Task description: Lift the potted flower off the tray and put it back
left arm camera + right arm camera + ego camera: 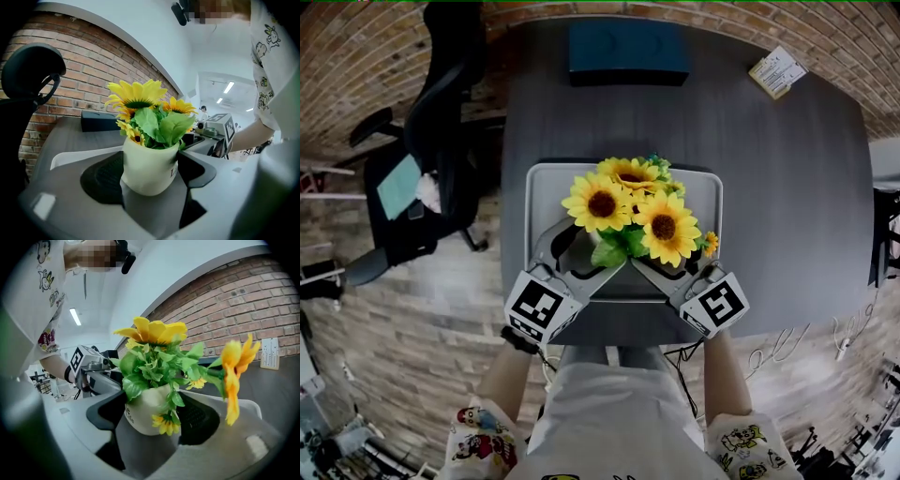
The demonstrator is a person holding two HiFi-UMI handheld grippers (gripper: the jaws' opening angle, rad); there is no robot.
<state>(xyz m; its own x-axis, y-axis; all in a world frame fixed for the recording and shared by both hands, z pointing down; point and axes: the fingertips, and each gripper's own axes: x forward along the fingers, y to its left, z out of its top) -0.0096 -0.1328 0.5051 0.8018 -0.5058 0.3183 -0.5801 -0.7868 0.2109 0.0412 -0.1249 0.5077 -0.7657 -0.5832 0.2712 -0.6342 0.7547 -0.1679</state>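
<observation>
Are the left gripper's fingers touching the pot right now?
Touching. The left gripper view shows both fingers pressed against the pot, one on either side, no gap.

Left gripper view: lettering on pot [149, 165] cut short by left gripper [150, 172] (one letter shown); underside of pot, and any contact with tray [75, 158], masked likewise | Right gripper view: lettering again partly covered | Head view: pot concealed beneath sunflowers [628, 211] | Card [777, 71]: print too small to be read | Chair [28, 75]: clipped by picture edge
</observation>
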